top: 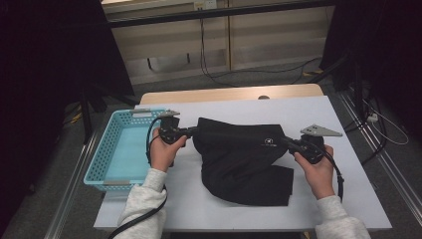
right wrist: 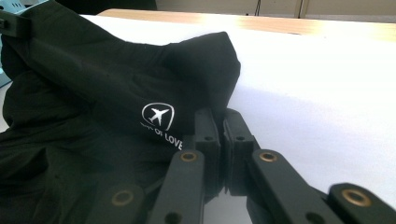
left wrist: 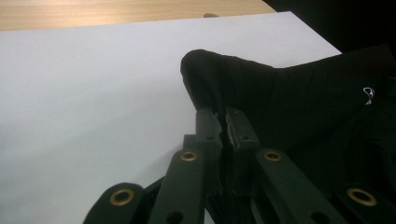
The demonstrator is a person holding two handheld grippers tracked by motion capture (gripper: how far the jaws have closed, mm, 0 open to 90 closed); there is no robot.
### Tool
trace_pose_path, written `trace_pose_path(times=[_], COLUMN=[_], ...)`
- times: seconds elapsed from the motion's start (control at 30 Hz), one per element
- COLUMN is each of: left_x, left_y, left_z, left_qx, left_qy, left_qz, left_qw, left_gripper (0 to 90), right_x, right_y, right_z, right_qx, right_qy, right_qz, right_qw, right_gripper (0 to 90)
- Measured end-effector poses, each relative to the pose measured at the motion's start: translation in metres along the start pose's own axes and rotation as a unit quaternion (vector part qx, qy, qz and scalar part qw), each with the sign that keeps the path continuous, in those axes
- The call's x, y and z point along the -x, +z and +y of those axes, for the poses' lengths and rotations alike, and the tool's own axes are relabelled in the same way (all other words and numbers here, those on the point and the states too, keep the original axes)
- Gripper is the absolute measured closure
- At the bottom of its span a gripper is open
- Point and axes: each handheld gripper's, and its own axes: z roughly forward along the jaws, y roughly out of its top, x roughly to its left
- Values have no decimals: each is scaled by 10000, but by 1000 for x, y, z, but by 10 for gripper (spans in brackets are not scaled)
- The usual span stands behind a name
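Observation:
A black garment (top: pixel 241 162) with a small white aeroplane logo (right wrist: pixel 158 115) lies crumpled on the white-covered table (top: pixel 318 112). My left gripper (top: pixel 195 131) is shut on the garment's upper left corner; in the left gripper view the jaws pinch a fold of the black cloth (left wrist: pixel 243 84) at the left gripper (left wrist: pixel 223 116). At the upper right corner my right gripper (top: pixel 284 141) is shut on the cloth beside the logo, and the right gripper (right wrist: pixel 222 119) has its jaws pressed together on a bunched fold (right wrist: pixel 205 60). The top edge is stretched between the two grippers.
A light blue plastic basket (top: pixel 102 154) stands at the table's left edge, close to my left hand. The wooden tabletop (top: pixel 229 93) shows beyond the white cover. Cables (top: pixel 209 59) run over the floor behind the table.

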Motion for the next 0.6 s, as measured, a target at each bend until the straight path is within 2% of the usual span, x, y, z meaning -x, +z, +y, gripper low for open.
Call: trace_pose_path(times=[0.03, 0.6], left_x=[0, -1], left_y=[0, -2], left_z=[0, -1], left_qx=[-53, -21], left_qy=[26, -43], left_qz=[-16, -29], left_qw=[10000, 10000], left_gripper=[854, 855], right_x=[0, 0], right_y=[0, 0], right_z=[0, 2], right_qx=[-8, 21], right_qy=[-8, -36], right_qz=[-3, -7], right_qw=[10000, 10000], right_gripper=[863, 864])
